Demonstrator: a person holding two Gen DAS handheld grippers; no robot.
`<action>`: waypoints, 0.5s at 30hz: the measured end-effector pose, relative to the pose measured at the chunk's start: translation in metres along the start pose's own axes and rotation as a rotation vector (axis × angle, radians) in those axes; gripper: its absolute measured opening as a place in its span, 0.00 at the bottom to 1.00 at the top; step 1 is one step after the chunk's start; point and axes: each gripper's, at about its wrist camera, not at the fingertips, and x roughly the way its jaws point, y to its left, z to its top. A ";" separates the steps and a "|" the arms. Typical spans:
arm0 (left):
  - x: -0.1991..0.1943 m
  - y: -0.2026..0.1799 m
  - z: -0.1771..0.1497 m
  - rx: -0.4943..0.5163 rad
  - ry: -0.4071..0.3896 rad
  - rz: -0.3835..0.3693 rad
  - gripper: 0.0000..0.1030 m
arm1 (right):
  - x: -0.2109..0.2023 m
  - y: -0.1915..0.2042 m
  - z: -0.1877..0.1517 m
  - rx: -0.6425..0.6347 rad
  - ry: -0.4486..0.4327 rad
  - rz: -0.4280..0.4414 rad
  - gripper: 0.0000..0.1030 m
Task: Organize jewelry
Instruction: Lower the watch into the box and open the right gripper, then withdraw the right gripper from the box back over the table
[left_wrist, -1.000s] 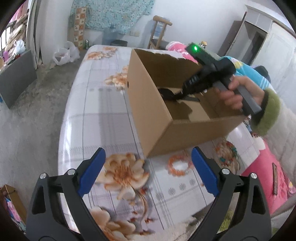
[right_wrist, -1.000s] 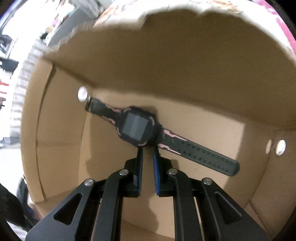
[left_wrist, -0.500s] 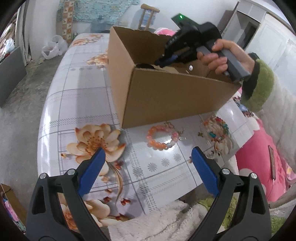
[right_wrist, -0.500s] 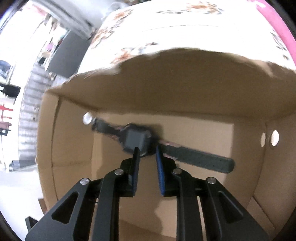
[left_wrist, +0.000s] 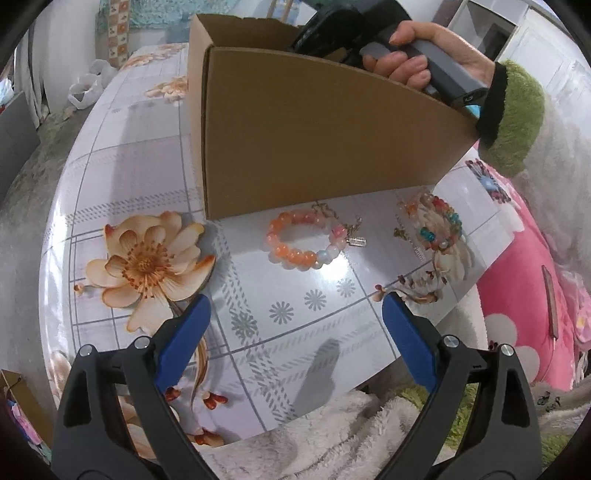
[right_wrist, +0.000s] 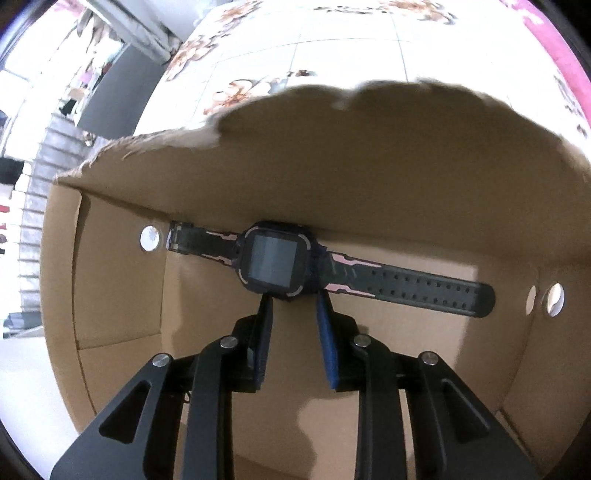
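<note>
A black watch (right_wrist: 275, 260) with pink strap marks lies flat on the floor of the cardboard box (right_wrist: 122, 280), against its far wall. My right gripper (right_wrist: 293, 301) hangs just over it. Its jaws are opening, the tips stand either side of the watch's near edge, and nothing is pressed between them. In the left wrist view the box (left_wrist: 314, 136) stands on the flowered table. An orange bead bracelet (left_wrist: 304, 240) and a multicoloured bead bracelet (left_wrist: 439, 225) lie in front of it. My left gripper (left_wrist: 295, 325) is open and empty above the table, short of the orange bracelet.
A hand (left_wrist: 413, 55) in a green-cuffed sleeve holds the right gripper inside the box. The table edge (left_wrist: 424, 350) runs close behind the left gripper, with white fleece (left_wrist: 325, 435) and a pink flowered cloth (left_wrist: 517, 295) beyond it. Small metal charms (left_wrist: 406, 236) lie beside the bracelets.
The right gripper's jaws have spread apart and let go of the watch, which now lies in the box. The left gripper has dropped toward the table, bringing both bracelets into full view.
</note>
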 end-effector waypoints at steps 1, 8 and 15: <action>0.001 0.000 0.000 -0.002 0.003 0.006 0.88 | -0.002 -0.001 0.000 0.003 -0.006 -0.003 0.24; 0.007 -0.005 0.001 0.011 0.002 0.054 0.88 | -0.086 -0.011 -0.048 -0.040 -0.190 0.023 0.36; 0.016 -0.013 0.006 0.046 0.030 0.143 0.88 | -0.184 -0.003 -0.170 -0.142 -0.524 0.014 0.64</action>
